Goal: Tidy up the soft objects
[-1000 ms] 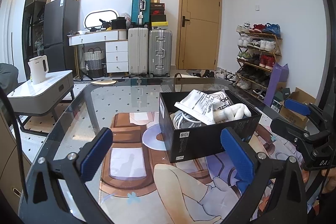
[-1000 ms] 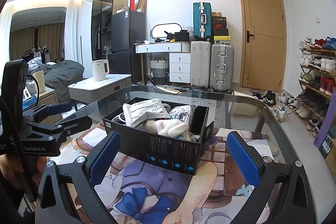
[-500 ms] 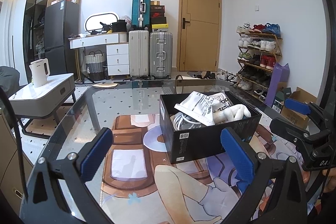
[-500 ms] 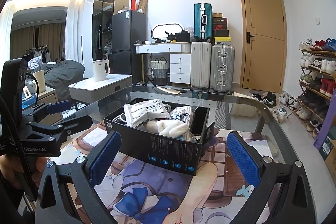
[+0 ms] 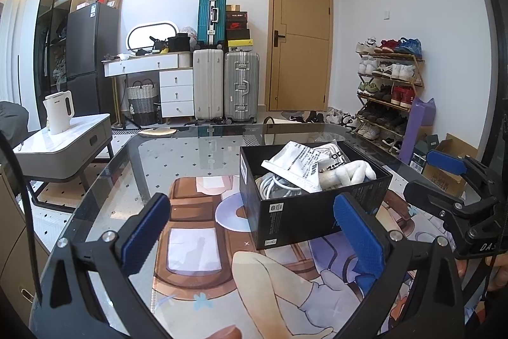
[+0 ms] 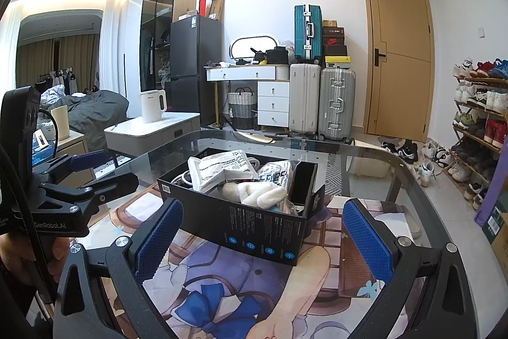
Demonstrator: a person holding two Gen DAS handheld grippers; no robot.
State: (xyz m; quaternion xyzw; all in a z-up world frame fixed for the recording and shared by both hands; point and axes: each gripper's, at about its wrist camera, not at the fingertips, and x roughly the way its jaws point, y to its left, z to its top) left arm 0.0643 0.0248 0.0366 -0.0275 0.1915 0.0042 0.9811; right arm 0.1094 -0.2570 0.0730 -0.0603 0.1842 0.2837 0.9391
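Observation:
A black cardboard box point(image 5: 304, 212) point(image 6: 254, 224) sits on a printed mat on the glass table. Inside lie a white printed pouch point(image 5: 295, 164) point(image 6: 219, 167), a fluffy white plush piece point(image 5: 352, 172) point(image 6: 263, 193), a coiled white cable point(image 5: 273, 185) and a clear printed bag point(image 6: 276, 173). My left gripper point(image 5: 250, 231) is open, held back from the box's near left corner with nothing between its blue pads. My right gripper point(image 6: 263, 240) is open too, in front of the box's long side. Each gripper shows at the other view's edge.
The printed mat point(image 5: 197, 243) covers the near table; bare glass point(image 5: 190, 154) lies beyond. Past the table stand a side table with a white kettle point(image 5: 58, 113), suitcases point(image 5: 225, 84), a door and a shoe rack point(image 5: 387, 94). A hand point(image 6: 19, 256) holds the left gripper's handle.
Both views have drifted slightly; the box sits a little lower in the left wrist view. Both grippers stay open and the box's contents have not moved.

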